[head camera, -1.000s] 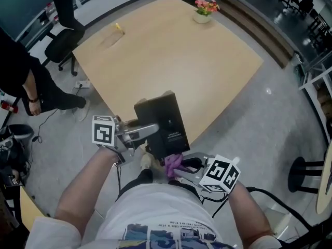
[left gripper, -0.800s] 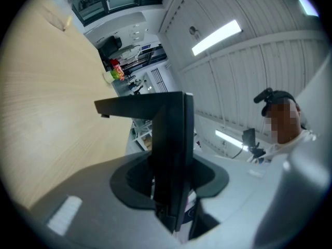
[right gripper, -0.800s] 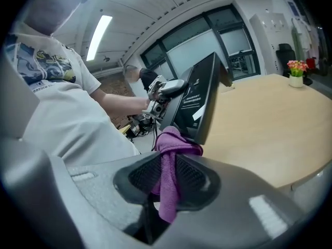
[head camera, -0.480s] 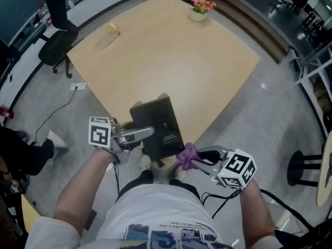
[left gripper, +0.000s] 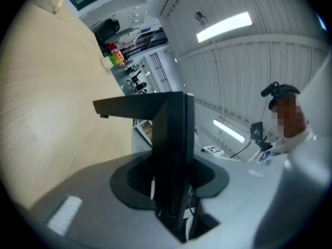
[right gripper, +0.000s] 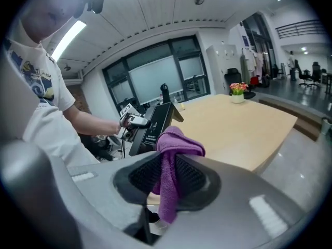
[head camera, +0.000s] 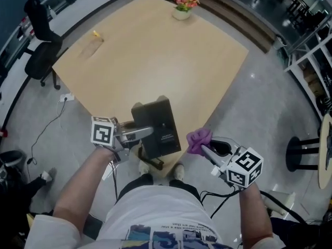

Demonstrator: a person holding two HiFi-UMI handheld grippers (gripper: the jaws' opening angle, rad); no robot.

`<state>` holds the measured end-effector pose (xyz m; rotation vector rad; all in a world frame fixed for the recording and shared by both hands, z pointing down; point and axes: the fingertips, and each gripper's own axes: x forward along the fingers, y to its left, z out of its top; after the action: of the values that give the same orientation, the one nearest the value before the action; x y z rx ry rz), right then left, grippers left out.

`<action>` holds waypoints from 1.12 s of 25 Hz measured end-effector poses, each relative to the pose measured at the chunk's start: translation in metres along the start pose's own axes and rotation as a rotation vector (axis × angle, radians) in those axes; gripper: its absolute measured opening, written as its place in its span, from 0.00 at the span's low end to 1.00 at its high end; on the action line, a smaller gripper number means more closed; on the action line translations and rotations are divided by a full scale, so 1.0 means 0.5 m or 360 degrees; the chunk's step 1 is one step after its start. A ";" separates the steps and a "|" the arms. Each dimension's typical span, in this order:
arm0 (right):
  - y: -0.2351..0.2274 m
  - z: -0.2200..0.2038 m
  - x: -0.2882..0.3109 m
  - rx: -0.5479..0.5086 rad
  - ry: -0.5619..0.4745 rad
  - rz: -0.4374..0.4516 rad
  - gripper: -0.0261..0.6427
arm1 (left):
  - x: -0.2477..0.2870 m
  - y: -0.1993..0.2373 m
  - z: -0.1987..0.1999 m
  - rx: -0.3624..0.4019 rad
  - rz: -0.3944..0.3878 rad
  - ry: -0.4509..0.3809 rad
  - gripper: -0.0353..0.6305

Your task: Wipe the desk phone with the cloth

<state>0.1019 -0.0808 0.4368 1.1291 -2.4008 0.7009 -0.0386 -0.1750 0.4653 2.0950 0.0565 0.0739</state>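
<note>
Purple cloth [head camera: 198, 139] pinched tight in right gripper [head camera: 204, 147]; left gripper [head camera: 149, 132] clamped on edge of black desk phone [head camera: 165, 117].

Black desk phone [head camera: 158, 128] tilted up; purple cloth [head camera: 198, 140] bunched.

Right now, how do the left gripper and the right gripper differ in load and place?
The left gripper clamps the black desk phone in its jaws; the right gripper clamps the purple cloth. The left gripper reaches over the table corner; the right gripper is beside it, over the floor. Both have jaws shut on a load.
</note>
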 end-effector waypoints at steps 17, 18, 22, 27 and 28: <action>0.009 -0.045 -0.061 0.0358 -0.0135 -0.0496 0.17 | 0.091 0.289 -0.014 -0.0060 0.0094 0.0289 0.32; 0.013 -0.045 -0.059 0.0363 -0.0129 -0.0504 0.17 | 0.092 0.292 -0.016 -0.0077 0.0092 0.0291 0.32; 0.032 -0.044 -0.044 0.0362 -0.0107 -0.0511 0.17 | 0.096 0.298 -0.019 -0.0136 0.0114 0.0289 0.32; 0.064 -0.042 -0.027 0.0360 -0.0068 -0.0499 0.17 | 0.104 0.310 -0.025 -0.0085 0.0308 0.0377 0.36; 0.072 -0.044 -0.026 0.0356 -0.0058 -0.0492 0.17 | 0.106 0.310 -0.026 -0.0067 0.0342 0.0381 0.37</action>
<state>0.0843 -0.0403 0.4374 1.5733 -2.1451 0.8610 0.0146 -0.2375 0.6074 2.0346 -0.0264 0.4517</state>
